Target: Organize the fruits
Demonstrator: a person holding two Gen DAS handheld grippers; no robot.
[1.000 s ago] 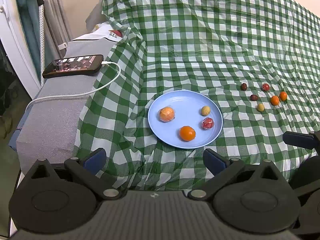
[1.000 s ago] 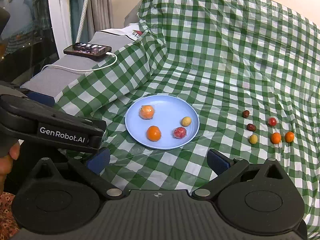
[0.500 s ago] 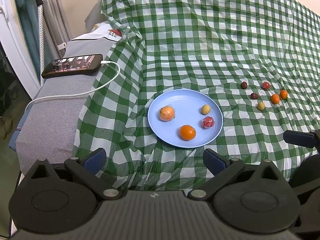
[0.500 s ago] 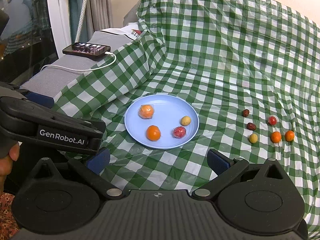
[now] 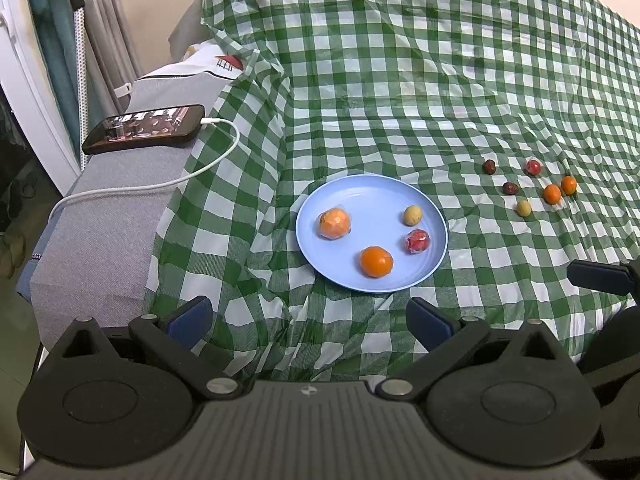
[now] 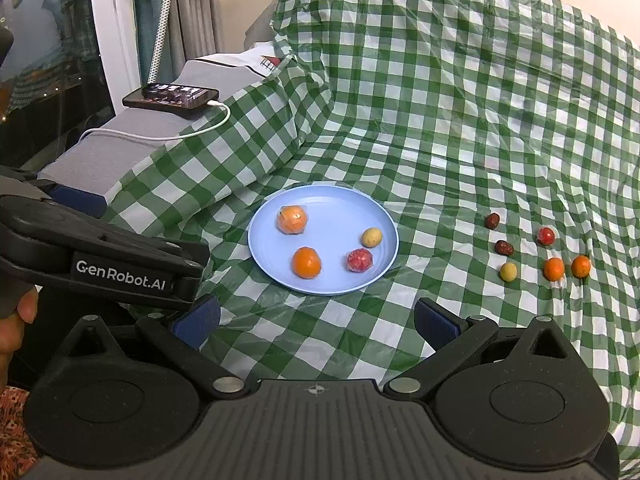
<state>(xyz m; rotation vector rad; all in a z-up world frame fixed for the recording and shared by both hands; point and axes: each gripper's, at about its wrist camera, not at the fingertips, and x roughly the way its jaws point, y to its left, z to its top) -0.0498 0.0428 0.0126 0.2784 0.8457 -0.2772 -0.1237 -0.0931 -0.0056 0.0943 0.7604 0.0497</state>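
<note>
A light blue plate (image 5: 360, 196) (image 6: 328, 204) lies on the green checked cloth. On it sit a wrapped orange (image 5: 334, 223), a bare orange (image 5: 376, 261), a wrapped red fruit (image 5: 417, 241) and a small yellow fruit (image 5: 412, 215). Several small fruits lie loose to the right: two dark ones (image 6: 493, 221), a red one (image 6: 546, 235), a yellow one (image 6: 508, 271) and two orange ones (image 6: 554, 269). My left gripper (image 5: 308, 318) and right gripper (image 6: 316, 322) are both open and empty, held back near the cloth's front edge.
A phone (image 5: 146, 128) on a white charging cable (image 5: 168, 182) lies on the grey sofa arm at left. The left gripper's body (image 6: 100, 260) shows at the left of the right wrist view. Curtains and a window stand far left.
Both cameras have drifted very slightly; the plate and fruits have not moved. Both grippers stay open.
</note>
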